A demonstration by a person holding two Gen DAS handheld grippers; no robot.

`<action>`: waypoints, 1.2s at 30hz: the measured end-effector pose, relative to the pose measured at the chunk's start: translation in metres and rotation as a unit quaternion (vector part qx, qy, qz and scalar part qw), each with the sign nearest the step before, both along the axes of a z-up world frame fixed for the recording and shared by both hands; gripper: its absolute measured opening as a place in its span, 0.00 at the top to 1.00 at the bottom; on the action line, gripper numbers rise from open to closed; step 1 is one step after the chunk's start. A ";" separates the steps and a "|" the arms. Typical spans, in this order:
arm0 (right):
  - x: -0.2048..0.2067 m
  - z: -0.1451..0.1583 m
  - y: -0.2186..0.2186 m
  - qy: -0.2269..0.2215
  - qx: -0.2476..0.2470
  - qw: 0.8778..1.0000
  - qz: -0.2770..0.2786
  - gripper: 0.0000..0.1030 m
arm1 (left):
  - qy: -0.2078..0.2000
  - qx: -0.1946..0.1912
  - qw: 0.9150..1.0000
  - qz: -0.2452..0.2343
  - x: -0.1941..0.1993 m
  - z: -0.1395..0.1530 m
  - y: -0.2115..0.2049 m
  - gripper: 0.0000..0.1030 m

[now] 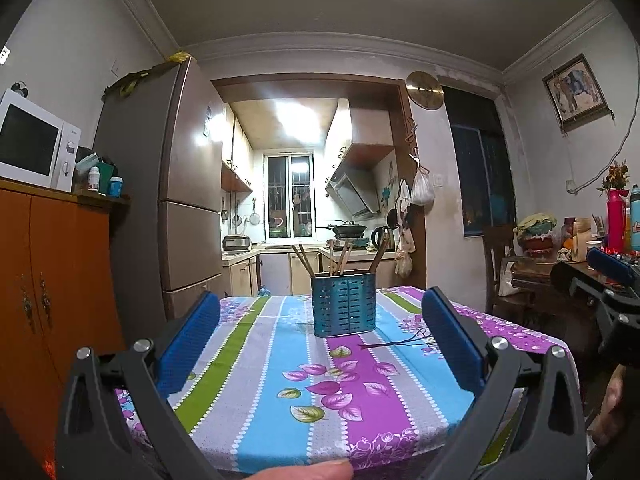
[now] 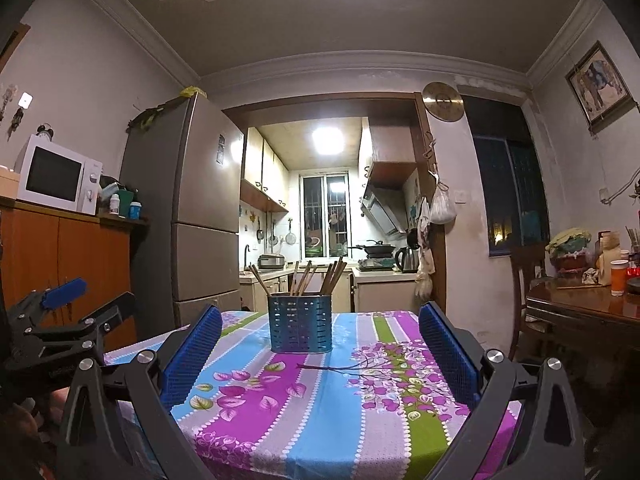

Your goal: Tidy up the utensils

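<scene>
Standing upright on the tablecloth (image 1: pixel 256 360), the holder (image 1: pixel 343 306) fans chopsticks (image 1: pixel 340 260) upward; both grippers (image 1: pixel 320 336) (image 2: pixel 320 344) gape empty.

Left gripper (image 1: pixel 320 334): two black moulded plastic arms, each with a triangular cut-out near the base, linked by black bars. Round silver screw heads (image 1: pixel 143 345) sit at the pivots, two per side. Each finger carries a long blue rubber pad (image 1: pixel 188 342) with a fine ribbed texture on its inner face. Right gripper (image 2: pixel 320 348): same build, black arms, silver screws, blue textured pads (image 2: pixel 448 350). From the right wrist view the left unit's side shows black brackets with small screws and one blue pad. A fingertip (image 1: pixel 316 470) shows at the lower edge; no sleeve visible.
</scene>
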State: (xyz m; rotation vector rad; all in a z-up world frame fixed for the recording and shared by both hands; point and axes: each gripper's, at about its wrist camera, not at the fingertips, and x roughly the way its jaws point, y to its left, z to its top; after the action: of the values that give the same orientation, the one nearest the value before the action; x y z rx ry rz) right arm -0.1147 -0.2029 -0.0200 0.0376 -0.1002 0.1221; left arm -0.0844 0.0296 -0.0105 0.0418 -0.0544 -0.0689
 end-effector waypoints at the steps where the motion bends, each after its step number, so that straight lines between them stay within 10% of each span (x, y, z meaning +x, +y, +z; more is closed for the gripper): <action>1: 0.000 0.000 0.000 0.001 0.000 1.000 -0.001 0.05 | -0.001 0.001 1.000 -0.002 -0.001 0.000 -0.001 0.05; 36: 0.015 -0.009 0.006 0.028 -0.015 0.999 -0.002 0.05 | 0.003 0.000 1.000 0.003 0.002 -0.006 -0.005 0.05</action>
State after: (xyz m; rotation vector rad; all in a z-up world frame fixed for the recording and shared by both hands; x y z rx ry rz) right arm -0.0993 -0.1966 -0.0294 0.0109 -0.0428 0.1188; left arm -0.0822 0.0245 -0.0167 0.0412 -0.0488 -0.0626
